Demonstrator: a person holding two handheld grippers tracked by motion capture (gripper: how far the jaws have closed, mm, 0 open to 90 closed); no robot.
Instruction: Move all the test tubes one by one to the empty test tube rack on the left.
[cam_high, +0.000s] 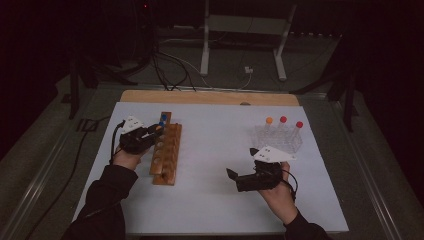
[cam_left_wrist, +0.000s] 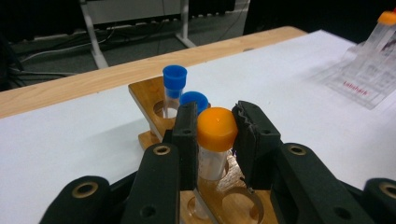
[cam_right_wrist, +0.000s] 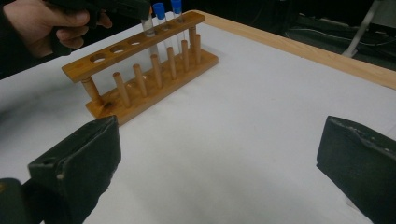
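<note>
An orange-capped tube (cam_left_wrist: 216, 128) stands upright between the jaws of my left gripper (cam_left_wrist: 216, 117), which is shut on it just below the cap. Its clear lower part (cam_right_wrist: 149, 31) passes into a hole of the wooden rack (cam_high: 167, 157), next to two blue-capped tubes (cam_left_wrist: 174, 79) standing at the rack's far end. In the high view my left gripper (cam_high: 145, 136) is over the rack's far half. My right gripper (cam_high: 234, 176) rests low over the white table, jaws wide open (cam_right_wrist: 219, 144) with nothing between them, pointing toward the wooden rack (cam_right_wrist: 140, 74).
A clear plastic rack (cam_high: 280, 141) at the right back holds an orange-capped tube (cam_high: 269, 120) and two red-capped tubes (cam_high: 283, 119). The wooden table edge (cam_high: 210, 97) runs along the far side. The person's hand (cam_right_wrist: 46, 21) holds the left gripper.
</note>
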